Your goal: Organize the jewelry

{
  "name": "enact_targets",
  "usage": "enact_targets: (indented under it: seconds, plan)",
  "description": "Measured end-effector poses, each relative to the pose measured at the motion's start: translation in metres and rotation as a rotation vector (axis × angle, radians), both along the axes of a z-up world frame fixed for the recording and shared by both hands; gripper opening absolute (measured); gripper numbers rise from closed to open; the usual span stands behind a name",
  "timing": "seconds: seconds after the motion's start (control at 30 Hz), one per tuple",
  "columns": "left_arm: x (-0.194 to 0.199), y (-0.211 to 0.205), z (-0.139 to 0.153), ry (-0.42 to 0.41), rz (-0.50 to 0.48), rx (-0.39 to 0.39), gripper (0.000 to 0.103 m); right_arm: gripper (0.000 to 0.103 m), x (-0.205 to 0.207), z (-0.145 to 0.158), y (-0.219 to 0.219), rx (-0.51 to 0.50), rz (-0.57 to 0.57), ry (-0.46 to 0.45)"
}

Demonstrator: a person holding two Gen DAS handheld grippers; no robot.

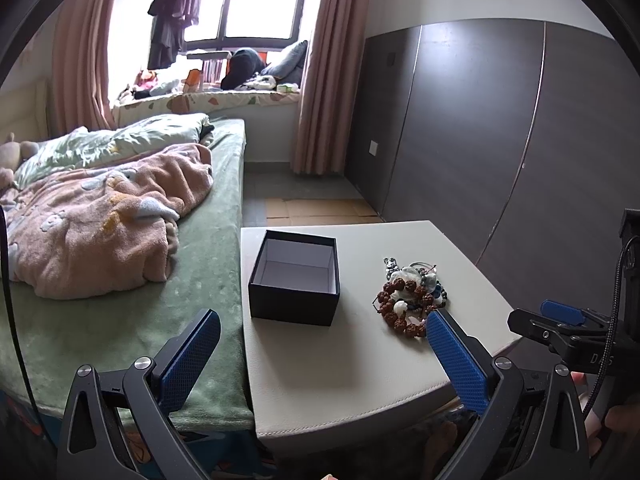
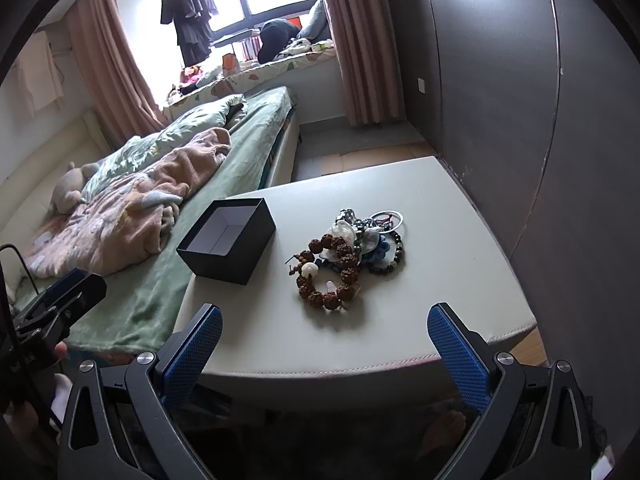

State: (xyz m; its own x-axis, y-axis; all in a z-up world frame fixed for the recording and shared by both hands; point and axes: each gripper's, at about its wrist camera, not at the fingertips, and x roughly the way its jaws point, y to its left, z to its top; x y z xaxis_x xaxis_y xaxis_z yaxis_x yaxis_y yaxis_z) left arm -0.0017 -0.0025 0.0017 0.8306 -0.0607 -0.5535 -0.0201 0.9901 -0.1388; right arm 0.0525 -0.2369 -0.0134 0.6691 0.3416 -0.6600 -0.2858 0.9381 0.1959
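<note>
A pile of jewelry (image 1: pixel 412 294) lies on the white table (image 1: pixel 352 368): a brown seed-bead bracelet (image 2: pixel 332 272), dark bead bracelets and metal rings. An open, empty black box (image 1: pixel 295 278) stands to its left; it also shows in the right wrist view (image 2: pixel 228 240). My left gripper (image 1: pixel 323 334) is open and empty, near the table's front edge. My right gripper (image 2: pixel 325 326) is open and empty, in front of the pile (image 2: pixel 352 252). The right gripper also shows at the right of the left wrist view (image 1: pixel 560 316).
A bed (image 1: pixel 140 280) with a green sheet and a pink blanket (image 1: pixel 100 224) touches the table's left side. A dark wardrobe (image 1: pixel 500 140) stands close on the right. Floor and a curtained window lie beyond.
</note>
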Motion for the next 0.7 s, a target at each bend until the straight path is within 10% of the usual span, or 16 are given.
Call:
enact_targets:
  seconds: [0.7]
  plan:
    - [0.0062, 0.0, 0.0065, -0.006, -0.011, -0.003, 0.103, 0.103, 0.0069, 0.0007, 0.0008, 0.007, -0.009, 0.006]
